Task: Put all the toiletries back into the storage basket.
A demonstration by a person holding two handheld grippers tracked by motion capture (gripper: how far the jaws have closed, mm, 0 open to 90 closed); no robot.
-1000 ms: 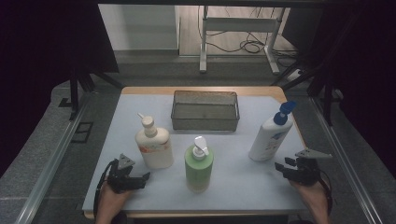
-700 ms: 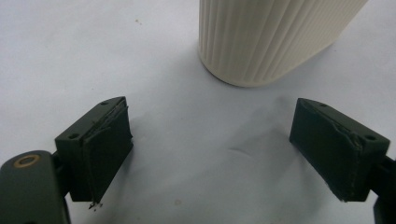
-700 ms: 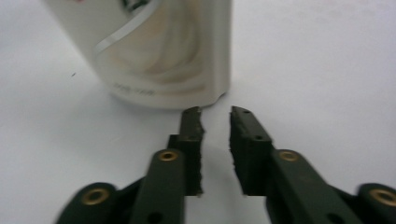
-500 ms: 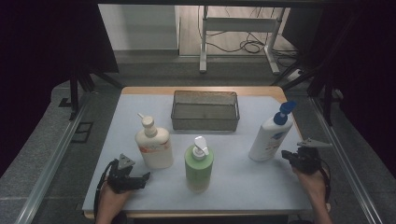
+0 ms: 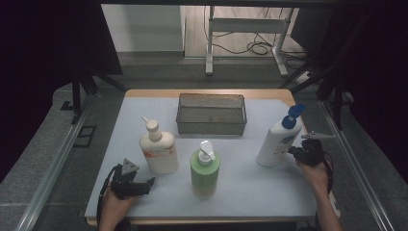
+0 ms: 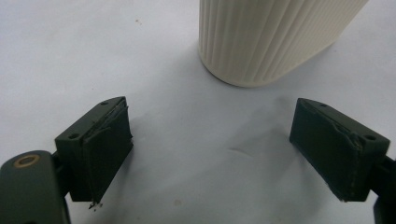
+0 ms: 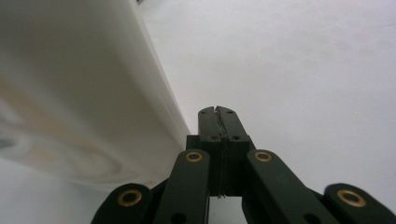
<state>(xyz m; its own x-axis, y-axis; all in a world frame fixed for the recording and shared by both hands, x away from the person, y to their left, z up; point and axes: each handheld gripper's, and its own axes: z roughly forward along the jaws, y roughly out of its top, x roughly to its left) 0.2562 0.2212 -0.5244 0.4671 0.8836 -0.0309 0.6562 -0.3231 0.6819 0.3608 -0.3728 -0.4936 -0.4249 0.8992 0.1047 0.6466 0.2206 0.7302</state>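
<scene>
Right gripper (image 5: 294,152) moved beside white bottle (image 5: 279,142), jaws closed.

On the counter (image 5: 250,187), take the wire basket (image 5: 211,114) at the far middle as the landmark. Nearer than the basket and to its left stands a pump bottle (image 5: 158,149), straight before the basket and closest to the near edge another pump bottle (image 5: 205,168), and to the basket's right a taller bottle (image 5: 280,137). The right claw (image 5: 294,152) sits just beside that taller bottle's base; the left claw (image 5: 146,183) lies well before the basket, at the near left.
</scene>
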